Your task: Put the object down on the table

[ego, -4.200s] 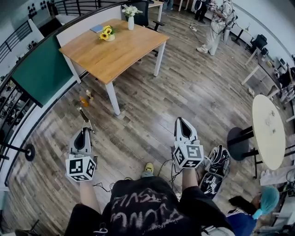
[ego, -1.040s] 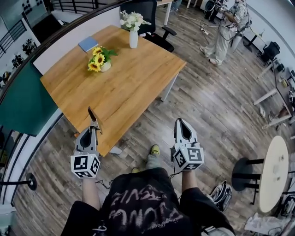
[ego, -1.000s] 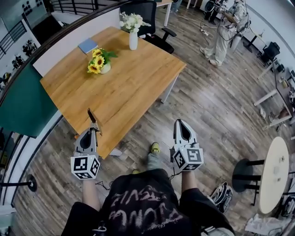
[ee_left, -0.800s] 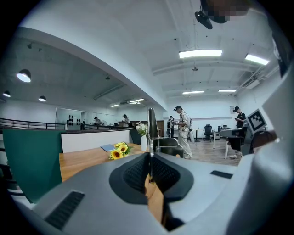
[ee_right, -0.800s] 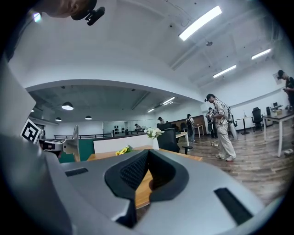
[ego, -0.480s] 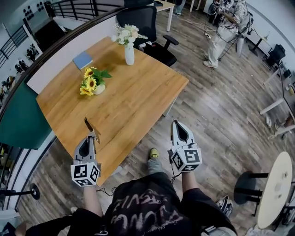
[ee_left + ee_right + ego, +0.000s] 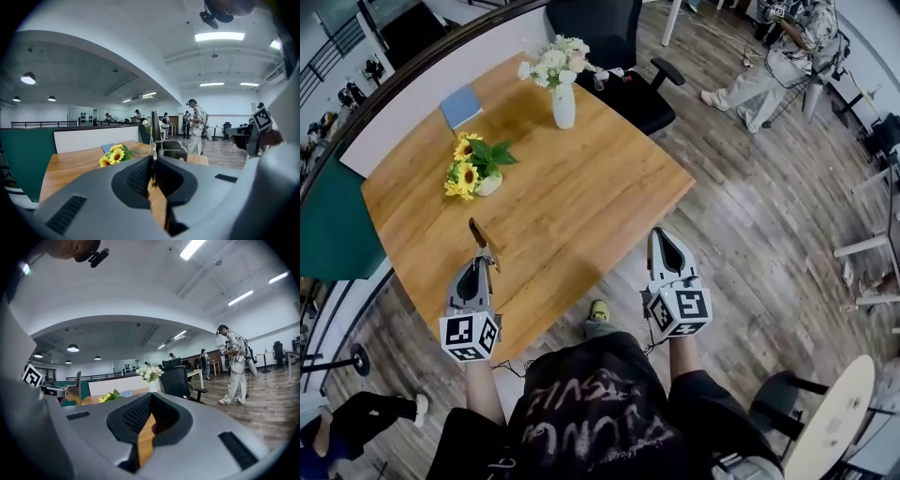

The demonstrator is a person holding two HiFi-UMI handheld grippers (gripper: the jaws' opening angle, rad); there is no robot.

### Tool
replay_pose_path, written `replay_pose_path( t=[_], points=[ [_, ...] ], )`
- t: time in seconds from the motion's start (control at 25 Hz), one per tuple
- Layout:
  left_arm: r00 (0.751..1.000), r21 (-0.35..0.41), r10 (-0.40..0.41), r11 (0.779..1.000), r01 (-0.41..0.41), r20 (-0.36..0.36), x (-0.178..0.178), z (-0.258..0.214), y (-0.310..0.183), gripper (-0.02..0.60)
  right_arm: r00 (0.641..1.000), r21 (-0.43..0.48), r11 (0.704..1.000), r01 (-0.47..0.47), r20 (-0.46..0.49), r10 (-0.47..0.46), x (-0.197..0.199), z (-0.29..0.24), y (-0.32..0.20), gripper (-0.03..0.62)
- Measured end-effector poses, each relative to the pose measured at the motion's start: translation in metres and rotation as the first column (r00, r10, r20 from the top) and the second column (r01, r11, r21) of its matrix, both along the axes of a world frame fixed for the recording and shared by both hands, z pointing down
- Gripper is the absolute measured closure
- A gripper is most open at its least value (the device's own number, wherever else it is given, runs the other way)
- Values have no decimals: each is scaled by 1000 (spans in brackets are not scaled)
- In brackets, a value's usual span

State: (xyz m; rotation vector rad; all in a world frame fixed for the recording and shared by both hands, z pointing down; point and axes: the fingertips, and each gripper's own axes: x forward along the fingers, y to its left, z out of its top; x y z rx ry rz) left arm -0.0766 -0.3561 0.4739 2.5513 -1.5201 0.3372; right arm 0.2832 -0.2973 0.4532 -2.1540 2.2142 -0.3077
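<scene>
My left gripper (image 7: 478, 265) is shut on a thin flat tool (image 7: 478, 236) with a dark blade and a tan part. The tool sticks out forward over the near part of the wooden table (image 7: 581, 187). In the left gripper view the tool (image 7: 154, 127) stands edge-on and upright between the jaws of the left gripper (image 7: 152, 166). My right gripper (image 7: 659, 236) hangs at the table's near edge, shut with nothing in it. In the right gripper view the right gripper (image 7: 149, 414) has its jaws together, and the tool (image 7: 75, 387) shows far left.
On the table are a pot of sunflowers (image 7: 473, 169), a white vase of pale flowers (image 7: 562, 101) and a blue book (image 7: 461, 106). A black office chair (image 7: 623, 42) stands behind it. A person (image 7: 787, 56) stands far right; a round table (image 7: 825, 422) is at lower right.
The table has come nearer in the head view. Both grippers have moved forward, the left one now over the tabletop. The tool stays gripped.
</scene>
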Motion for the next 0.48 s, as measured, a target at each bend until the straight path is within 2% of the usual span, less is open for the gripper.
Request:
replay_pose_path(
  t=[0.28,0.48],
  points=[
    [997,-12,-62,998,63,56,23,3,-33,566,993,-24,993,118,30,-117,9,14,-63,589],
    [991,-29,-102,994,105,84,32,4,-30,566,980,-42,980,193,54,-191,6,20,-81,589]
  ],
)
